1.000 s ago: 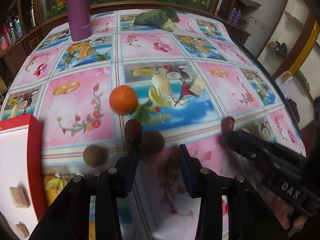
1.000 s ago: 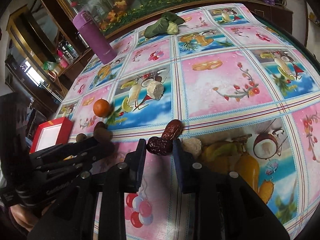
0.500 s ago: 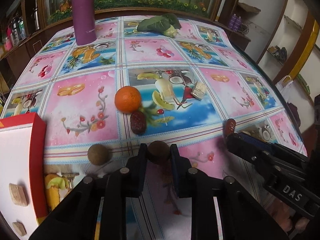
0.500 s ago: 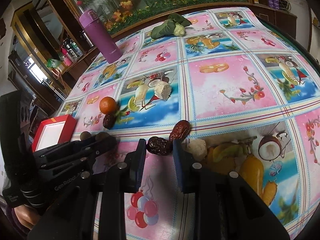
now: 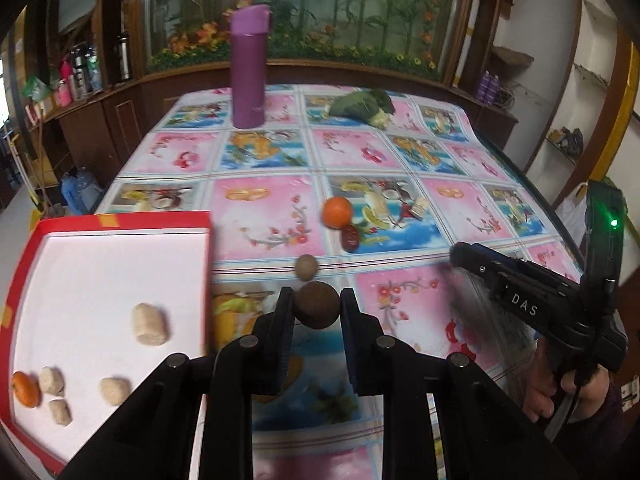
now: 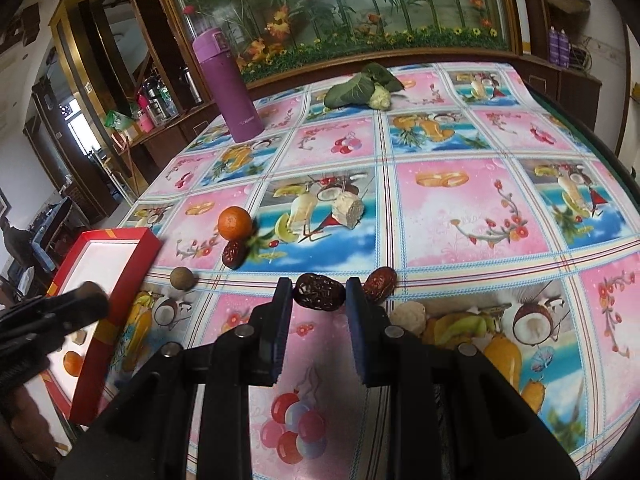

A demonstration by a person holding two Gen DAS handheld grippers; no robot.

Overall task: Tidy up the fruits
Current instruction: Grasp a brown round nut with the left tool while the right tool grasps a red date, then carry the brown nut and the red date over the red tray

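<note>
My left gripper (image 5: 316, 300) is shut on a brown round fruit (image 5: 317, 309), held above the tablecloth just right of the red box (image 5: 206, 264). A second brown fruit (image 5: 306, 267) lies on the cloth right behind it, then a red date (image 5: 350, 237) and an orange (image 5: 337, 212). In the right wrist view my right gripper (image 6: 318, 292) is shut on a dark wrinkled date (image 6: 319, 293). Another date (image 6: 380, 282) lies just outside its right finger. The box's white floor holds several pale pieces and a small orange (image 5: 25, 389).
A purple bottle (image 5: 249, 68) and a leafy green vegetable (image 5: 362, 106) stand at the table's far end. A pale cylinder piece (image 6: 347, 208) and a pale lump (image 6: 408, 316) lie on the cloth. A hand (image 5: 560, 396) holds the right gripper's handle. Table edges drop off left and right.
The left gripper closed on the brown fruit, lifted it and swung left, so the red box fills the view's left. The right gripper rose with the dark date between its fingers.
</note>
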